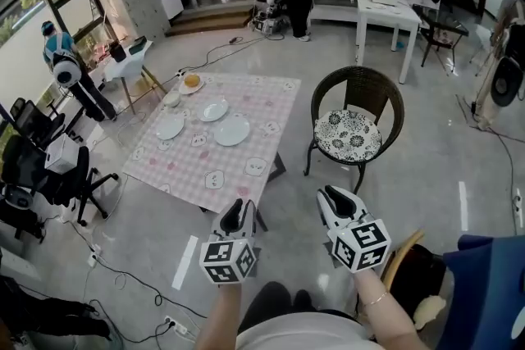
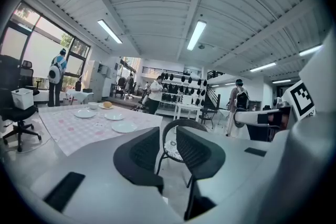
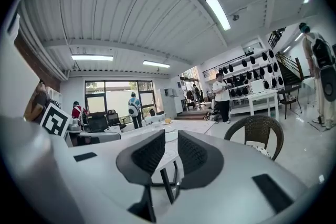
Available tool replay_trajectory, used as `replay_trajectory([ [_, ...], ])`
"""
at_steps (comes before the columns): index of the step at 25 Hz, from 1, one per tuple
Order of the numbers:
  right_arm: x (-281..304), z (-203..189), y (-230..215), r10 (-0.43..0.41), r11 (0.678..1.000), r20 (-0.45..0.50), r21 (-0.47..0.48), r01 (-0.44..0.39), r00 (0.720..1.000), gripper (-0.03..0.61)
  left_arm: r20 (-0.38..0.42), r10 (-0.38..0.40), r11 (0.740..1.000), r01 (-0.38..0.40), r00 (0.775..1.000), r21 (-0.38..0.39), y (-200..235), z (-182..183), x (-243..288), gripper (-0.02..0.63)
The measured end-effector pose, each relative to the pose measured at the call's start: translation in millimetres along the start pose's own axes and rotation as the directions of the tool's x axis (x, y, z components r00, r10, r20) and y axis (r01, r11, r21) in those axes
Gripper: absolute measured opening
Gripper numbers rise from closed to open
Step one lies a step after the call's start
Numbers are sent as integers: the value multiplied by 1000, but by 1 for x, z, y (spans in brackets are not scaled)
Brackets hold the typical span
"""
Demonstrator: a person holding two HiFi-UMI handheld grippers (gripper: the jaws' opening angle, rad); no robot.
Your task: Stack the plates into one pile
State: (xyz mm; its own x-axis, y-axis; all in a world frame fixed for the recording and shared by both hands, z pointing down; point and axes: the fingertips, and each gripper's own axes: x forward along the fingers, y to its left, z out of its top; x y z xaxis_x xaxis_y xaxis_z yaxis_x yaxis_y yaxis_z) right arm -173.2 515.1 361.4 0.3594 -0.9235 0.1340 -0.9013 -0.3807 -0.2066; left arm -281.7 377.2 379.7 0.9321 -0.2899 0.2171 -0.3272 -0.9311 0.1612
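Standing well back from the desk [image 1: 264, 106], the person holds the left hand-held gripper [image 1: 238, 215] and right hand-held gripper [image 1: 335, 201] narrowly parted and empty. The white plates [image 1: 213, 111] lie spread apart on the desk; a shallow pinch on a thin rim could let one slip.

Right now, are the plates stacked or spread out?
Spread out: three white plates lie singly on the table, none atop another.
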Motion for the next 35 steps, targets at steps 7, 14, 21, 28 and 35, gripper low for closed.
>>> replay_trajectory([
  [7, 14, 0, -22, -7, 1000, -4, 27, 7, 1000, 130, -10, 18, 1000, -18, 1000, 15, 9, -1, 26, 158],
  [14, 72, -9, -47, -20, 999, -21, 36, 21, 1000, 158, -14, 10, 1000, -9, 1000, 16, 50, -1, 88, 193],
  [21, 164, 14, -89, -16, 999, -32, 41, 18, 999, 161, -7, 13, 999, -13, 1000, 30, 90, 31, 186, 204],
  [28, 299, 40, -112, 31, 998, -55, 51, -28, 998, 160, -32, 81, 997, -81, 996, 1, 173, 51, 276, 204],
  [35, 410, 49, -100, 137, 990, -110, 48, -133, 984, 156, -66, 157, 985, -161, 985, -58, 244, 55, 315, 204],
])
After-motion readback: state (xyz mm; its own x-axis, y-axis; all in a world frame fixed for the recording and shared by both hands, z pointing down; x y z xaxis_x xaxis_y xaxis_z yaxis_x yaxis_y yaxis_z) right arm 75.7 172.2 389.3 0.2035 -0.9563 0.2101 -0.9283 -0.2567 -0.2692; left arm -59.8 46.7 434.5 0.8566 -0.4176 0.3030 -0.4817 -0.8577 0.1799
